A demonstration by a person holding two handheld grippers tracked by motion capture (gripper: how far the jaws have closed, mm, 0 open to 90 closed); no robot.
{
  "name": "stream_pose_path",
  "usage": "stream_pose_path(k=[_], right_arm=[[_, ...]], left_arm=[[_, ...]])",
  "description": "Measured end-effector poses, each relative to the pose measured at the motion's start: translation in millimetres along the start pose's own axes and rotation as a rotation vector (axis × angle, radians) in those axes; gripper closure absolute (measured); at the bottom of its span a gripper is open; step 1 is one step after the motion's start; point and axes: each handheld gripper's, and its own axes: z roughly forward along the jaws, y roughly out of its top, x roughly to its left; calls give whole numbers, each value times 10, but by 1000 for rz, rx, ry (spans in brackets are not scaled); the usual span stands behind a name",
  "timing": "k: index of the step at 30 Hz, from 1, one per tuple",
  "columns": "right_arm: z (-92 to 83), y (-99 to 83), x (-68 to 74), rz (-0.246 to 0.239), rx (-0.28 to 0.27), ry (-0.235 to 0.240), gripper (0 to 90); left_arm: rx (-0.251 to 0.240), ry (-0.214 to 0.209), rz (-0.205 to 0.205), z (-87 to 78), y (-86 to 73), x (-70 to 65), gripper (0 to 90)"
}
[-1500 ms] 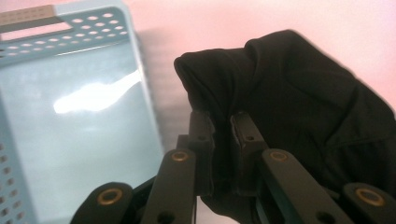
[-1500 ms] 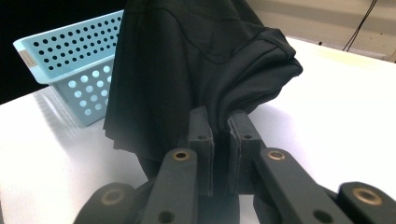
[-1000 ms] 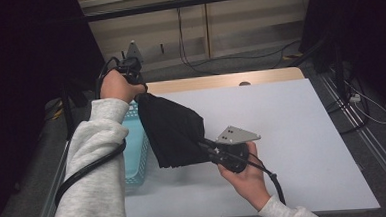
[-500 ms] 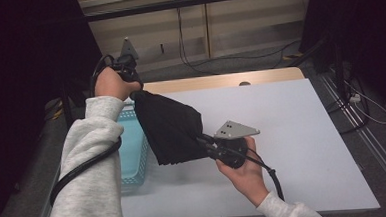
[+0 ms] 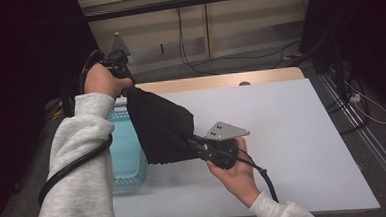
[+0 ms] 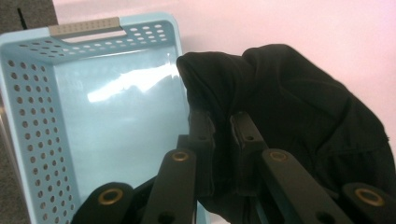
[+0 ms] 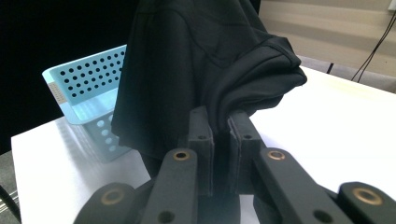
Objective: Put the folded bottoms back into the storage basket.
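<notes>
We note a white table (image 5: 292,133), with a light-blue basket (image 5: 128,157) below the left tongs (image 5: 124,84). Since a second ago the left tongs have risen, lifting the black garment (image 5: 162,125); it hangs clamped between left tongs and right tongs (image 5: 195,141), seemingly bound for the basket.

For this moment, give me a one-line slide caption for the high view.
Both grippers, left and right, hold a black cloth stretched above the blue basket.
</notes>
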Motion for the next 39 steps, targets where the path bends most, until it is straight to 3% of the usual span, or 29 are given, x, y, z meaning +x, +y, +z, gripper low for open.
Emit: stream_pose_path(k=[10,25,39], right_arm=[[43,146,88,-24,-20,28,818],[195,341,235,-57,-34,68,818],[409,485,446,-84,-40,114,818]], left_arm=[[-27,5,-23,-215,-21,133,812],[-50,21,-57,-410,-74,367,812],[-58,26,-110,-502,-206,761,813]])
